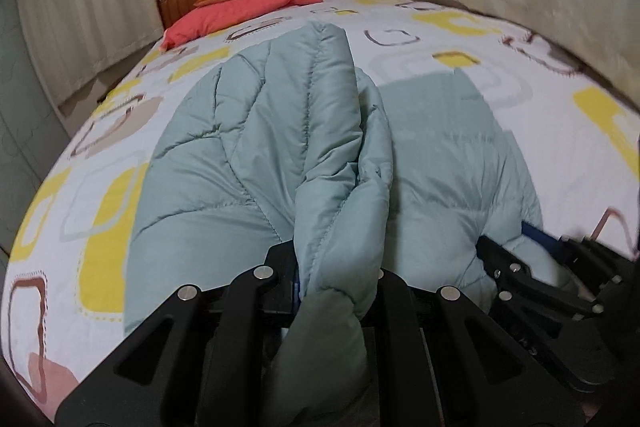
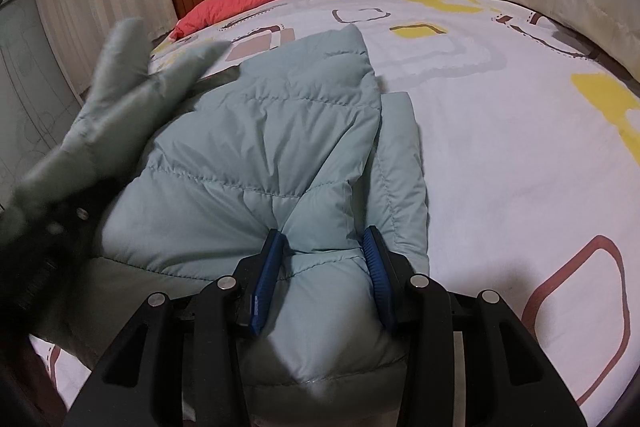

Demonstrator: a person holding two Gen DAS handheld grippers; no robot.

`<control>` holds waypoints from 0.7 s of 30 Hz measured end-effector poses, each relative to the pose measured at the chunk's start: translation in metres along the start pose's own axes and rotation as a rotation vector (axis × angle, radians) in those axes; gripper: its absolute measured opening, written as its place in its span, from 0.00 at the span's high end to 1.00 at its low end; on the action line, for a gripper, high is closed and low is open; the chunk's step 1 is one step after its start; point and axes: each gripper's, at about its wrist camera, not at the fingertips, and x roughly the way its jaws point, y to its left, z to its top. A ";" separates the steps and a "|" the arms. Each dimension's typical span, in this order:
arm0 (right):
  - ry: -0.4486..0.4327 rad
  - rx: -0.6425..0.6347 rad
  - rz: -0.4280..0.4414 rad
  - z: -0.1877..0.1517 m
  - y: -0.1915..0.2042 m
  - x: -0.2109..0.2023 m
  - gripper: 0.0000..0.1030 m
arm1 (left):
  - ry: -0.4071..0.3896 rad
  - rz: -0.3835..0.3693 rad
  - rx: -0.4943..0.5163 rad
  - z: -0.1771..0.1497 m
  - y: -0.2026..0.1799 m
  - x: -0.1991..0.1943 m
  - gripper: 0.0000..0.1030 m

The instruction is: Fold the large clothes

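While the jacket lies on the bed, the left gripper pinches a raised fold and the right gripper clamps its near edge.

My right gripper is pinching a puffy fold of the pale green quilted jacket, blue pads pressing in from both sides. My left gripper is showing up blurry at the left edge, holding up a sleeve over the patterned bedsheet.
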 end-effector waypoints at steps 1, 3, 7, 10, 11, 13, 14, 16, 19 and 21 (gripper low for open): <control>0.000 0.002 0.003 0.000 -0.001 0.001 0.59 | -0.004 0.007 0.015 -0.002 -0.005 0.002 0.89; -0.001 0.005 0.006 0.001 -0.003 0.001 0.59 | -0.008 0.011 0.030 -0.004 -0.008 0.005 0.89; -0.004 0.003 0.005 0.000 -0.002 0.002 0.59 | -0.017 0.015 0.038 -0.006 -0.011 0.012 0.89; -0.007 -0.003 -0.001 -0.001 -0.001 0.003 0.59 | -0.027 0.015 0.039 -0.010 -0.013 0.015 0.89; -0.008 -0.006 -0.005 -0.002 0.000 0.003 0.59 | -0.030 0.018 0.043 -0.012 -0.015 0.017 0.89; -0.009 -0.011 -0.010 -0.003 0.002 0.003 0.59 | -0.029 0.025 0.051 -0.014 -0.016 0.019 0.89; -0.009 -0.012 -0.012 -0.003 0.002 0.003 0.59 | -0.027 0.023 0.051 -0.013 -0.017 0.019 0.89; -0.007 -0.014 -0.015 -0.003 0.003 0.003 0.59 | -0.023 0.017 0.045 -0.012 -0.015 0.018 0.89; -0.004 -0.019 -0.024 -0.003 0.005 0.001 0.59 | -0.026 0.011 0.040 -0.010 -0.013 0.013 0.88; -0.003 -0.019 -0.027 -0.003 0.006 0.000 0.58 | -0.029 0.000 0.032 -0.009 -0.011 0.009 0.76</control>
